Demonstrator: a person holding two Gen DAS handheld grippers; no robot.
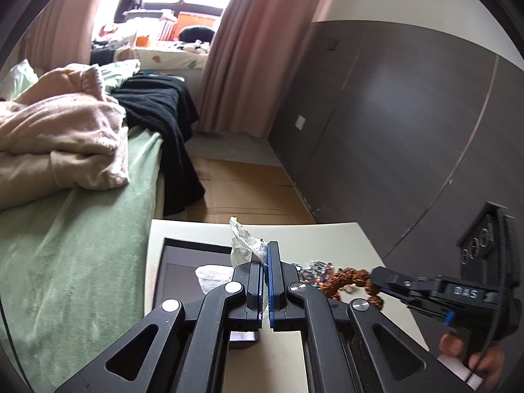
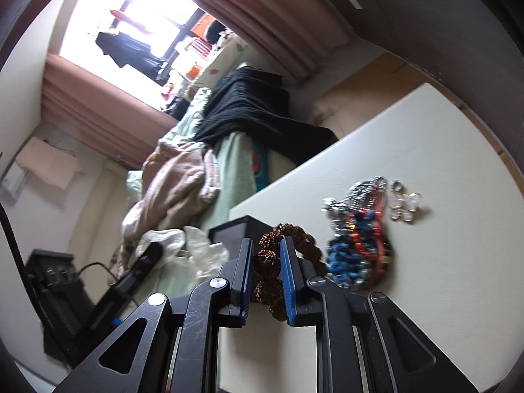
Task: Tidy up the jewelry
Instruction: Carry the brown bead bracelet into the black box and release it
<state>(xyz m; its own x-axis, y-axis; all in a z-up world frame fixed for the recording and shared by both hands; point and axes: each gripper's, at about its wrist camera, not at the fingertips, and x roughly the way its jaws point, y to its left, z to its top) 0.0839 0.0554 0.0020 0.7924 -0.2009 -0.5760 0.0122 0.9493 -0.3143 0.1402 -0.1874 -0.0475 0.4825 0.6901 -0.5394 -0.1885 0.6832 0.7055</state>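
Observation:
My left gripper (image 1: 265, 255) is shut on a clear plastic bag (image 1: 244, 237) and holds it above the dark tray (image 1: 183, 262) on the white table. My right gripper (image 2: 267, 249) is shut on a brown bead bracelet (image 2: 268, 258); it also shows in the left wrist view (image 1: 347, 280), with the right gripper (image 1: 373, 278) at its right end. A pile of silver, blue and red jewelry (image 2: 357, 235) lies on the table right of the bracelet. A pearly butterfly piece (image 2: 404, 208) lies beyond the pile.
A second clear bag (image 1: 213, 275) lies in the tray. The white table (image 2: 425, 150) stands next to a bed with a green sheet (image 1: 82, 245), pink clothes (image 1: 59, 131) and a black knit (image 1: 160, 104). A dark wall panel (image 1: 409, 131) is on the right.

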